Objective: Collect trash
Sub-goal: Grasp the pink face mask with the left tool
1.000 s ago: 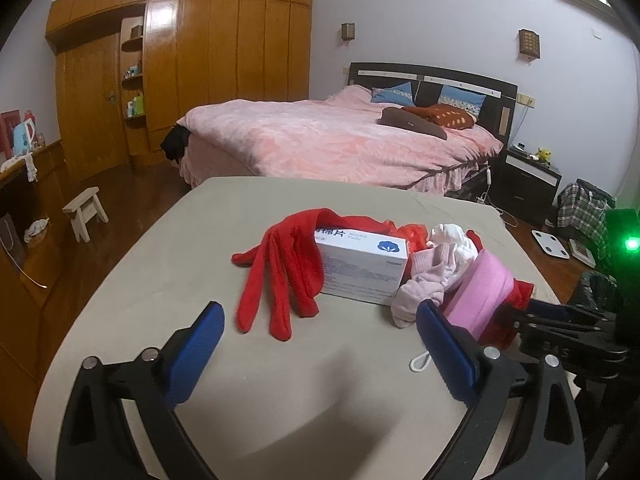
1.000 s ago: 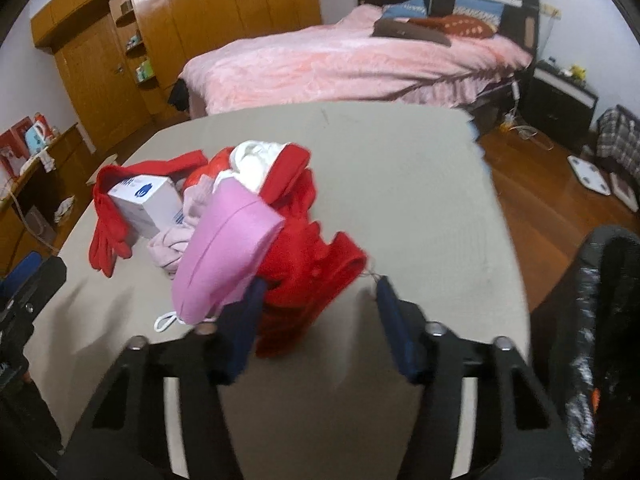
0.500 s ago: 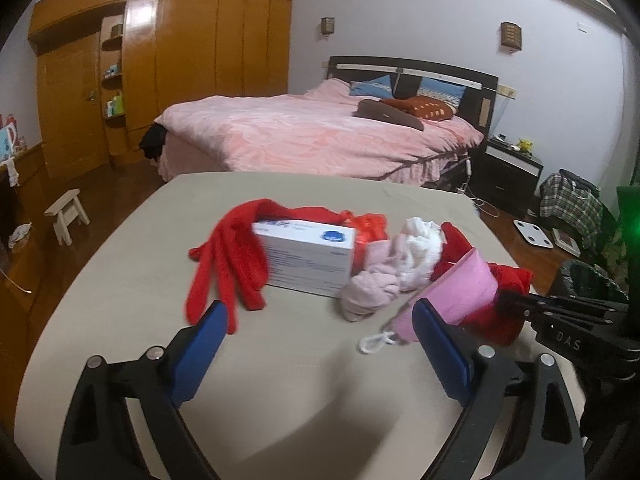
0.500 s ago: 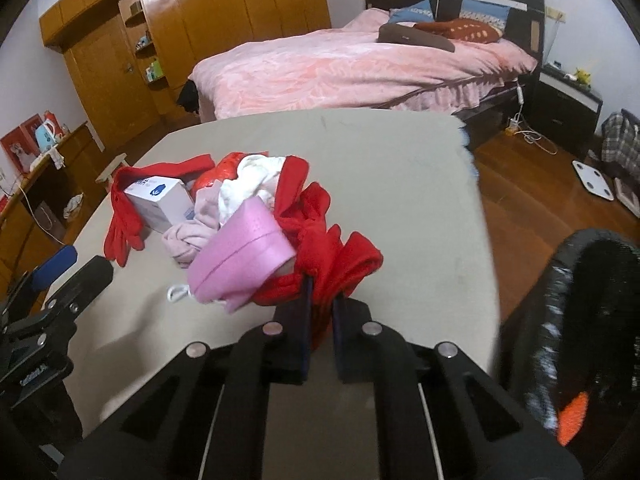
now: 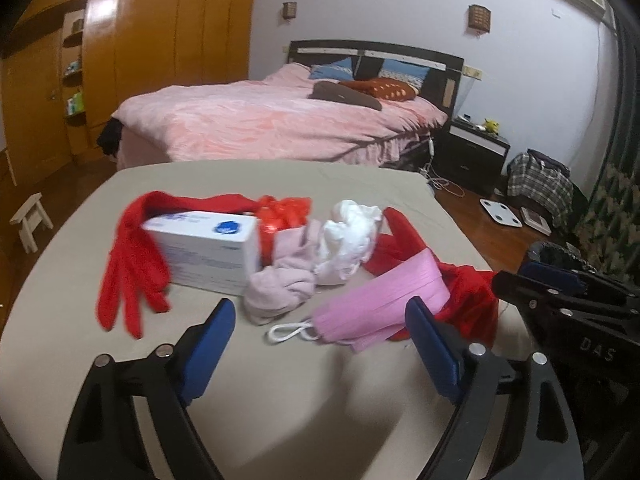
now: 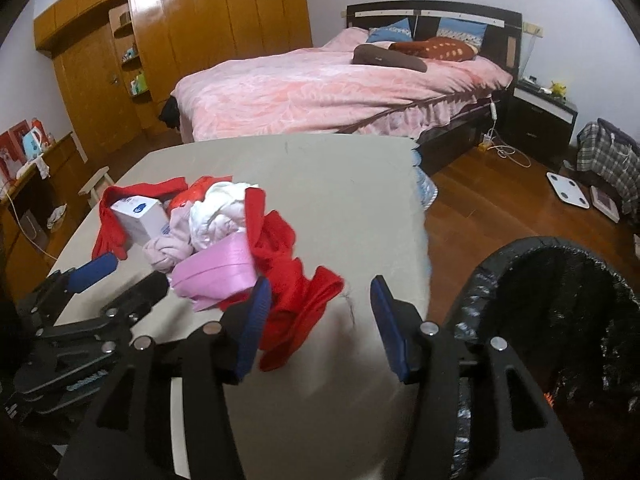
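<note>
A pile lies on the beige table (image 5: 280, 400): a white box (image 5: 208, 252), red gloves (image 5: 128, 280), a pale pink cloth (image 5: 280, 284), crumpled white tissue (image 5: 348, 236), a pink face mask (image 5: 380, 304) and red cloth (image 5: 472, 300). My left gripper (image 5: 320, 344) is open just short of the mask. My right gripper (image 6: 320, 320) is open and empty, its left finger beside the red cloth (image 6: 296, 312). A black-lined trash bin (image 6: 560, 340) stands right of the table.
The table's right edge (image 6: 420, 240) drops to a wooden floor. A pink bed (image 6: 340, 84) stands behind, a wooden wardrobe (image 6: 180, 40) at the left, a nightstand (image 6: 540, 120) and a white scale (image 6: 568, 196) at the right.
My right gripper was shut at the red cloth half a second ago and is now open and empty. My left gripper has swung right, toward the pink mask.
</note>
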